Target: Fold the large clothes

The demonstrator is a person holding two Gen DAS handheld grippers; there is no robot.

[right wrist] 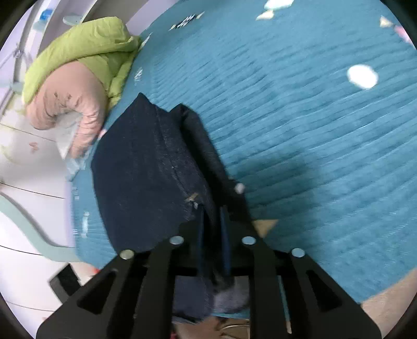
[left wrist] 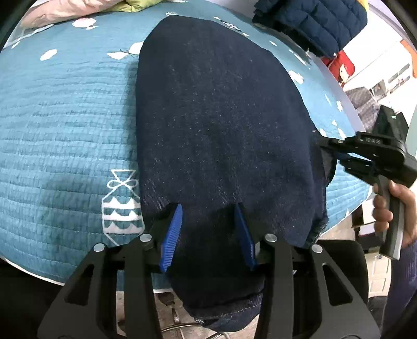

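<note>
A dark navy denim garment (left wrist: 221,117) lies folded lengthwise on a teal quilted blanket (left wrist: 65,117), its near end hanging over the blanket's front edge. My left gripper (left wrist: 207,234) is shut on a thick bunch of that near end, and the cloth fills the gap between its blue pads (left wrist: 172,234). At the garment's right edge my right gripper (left wrist: 329,152) is held by a hand (left wrist: 401,208). In the right wrist view the denim garment (right wrist: 140,169) runs away from the right gripper (right wrist: 213,229), whose jaws stand narrowly open with a fold of cloth loose between them.
A navy puffer jacket (left wrist: 312,23) lies at the far right of the blanket, with a red item (left wrist: 338,67) beyond it. A green jacket (right wrist: 86,44) and a pink padded garment (right wrist: 67,104) are piled at the far end. Bare teal blanket (right wrist: 312,117) spreads beside the denim.
</note>
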